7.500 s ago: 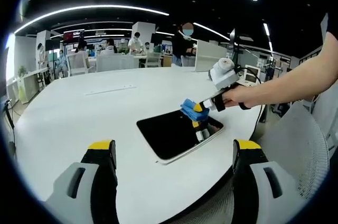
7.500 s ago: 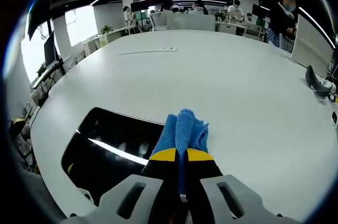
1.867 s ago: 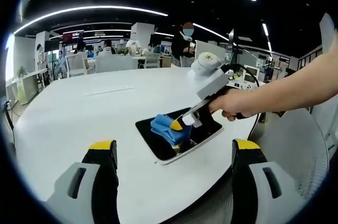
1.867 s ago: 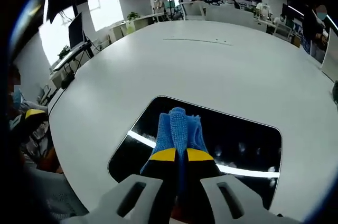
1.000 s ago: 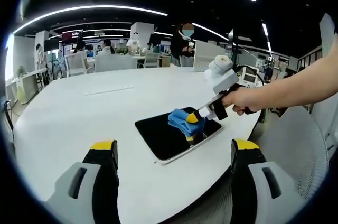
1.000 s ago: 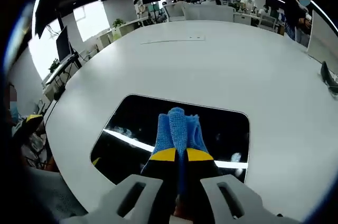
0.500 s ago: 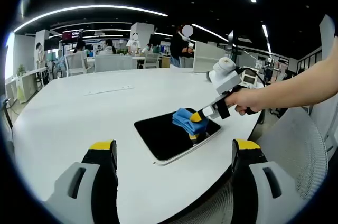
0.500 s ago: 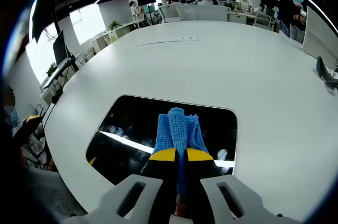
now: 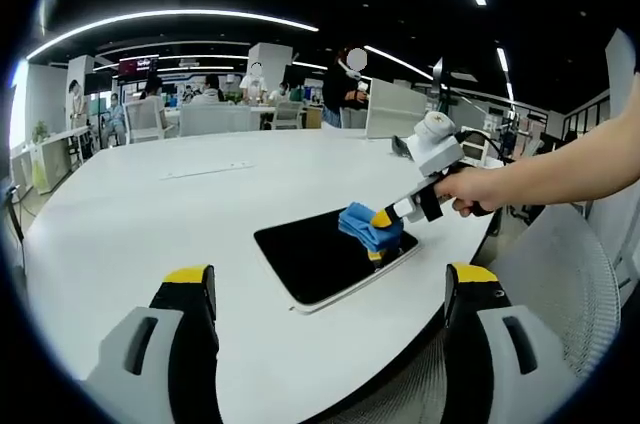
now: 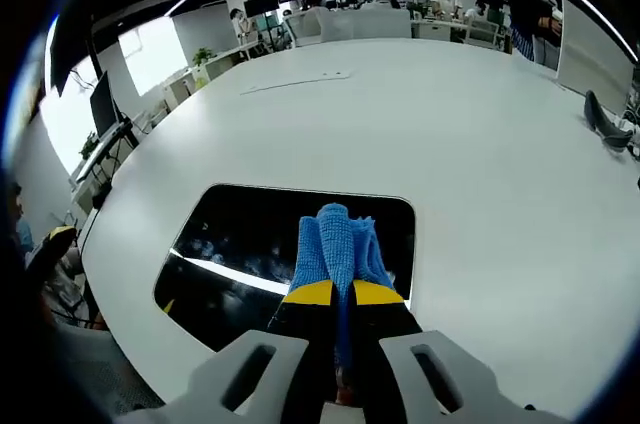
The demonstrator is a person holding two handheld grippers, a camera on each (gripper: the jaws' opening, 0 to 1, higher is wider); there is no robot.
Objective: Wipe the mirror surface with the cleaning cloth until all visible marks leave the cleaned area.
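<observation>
— Where do things stand on your side?

— I've got the right tongs (image 10: 333,293) clamped on the blue cleaning cloth (image 10: 336,248), and the cloth is down on the mirror (image 10: 250,244), close to its far right end in my right gripper view. The mirror lies flat on the white bench (image 10: 440,144), quite near the bench's edge. My left tongs (image 9: 328,289) are held wide apart with nothing between them, low over the bench, short of the mirror.

— What worries you from here?

— Two things. The cloth (image 9: 369,227) sits close to the mirror's (image 9: 320,254) end, so a stroke carried a little too far would run it off onto the bench (image 9: 140,214) and leave that corner unwiped. Also, nothing pins the mirror: my left tongs aren't touching it. If I press hard and drag toward myself, I judge the slab could slide toward the bench edge.

— Any marks left?

— I see pale specks near the bright streak on the glass, but they may be ceiling reflections; I can't tell. I'd keep the pressure light and the strokes short.
</observation>
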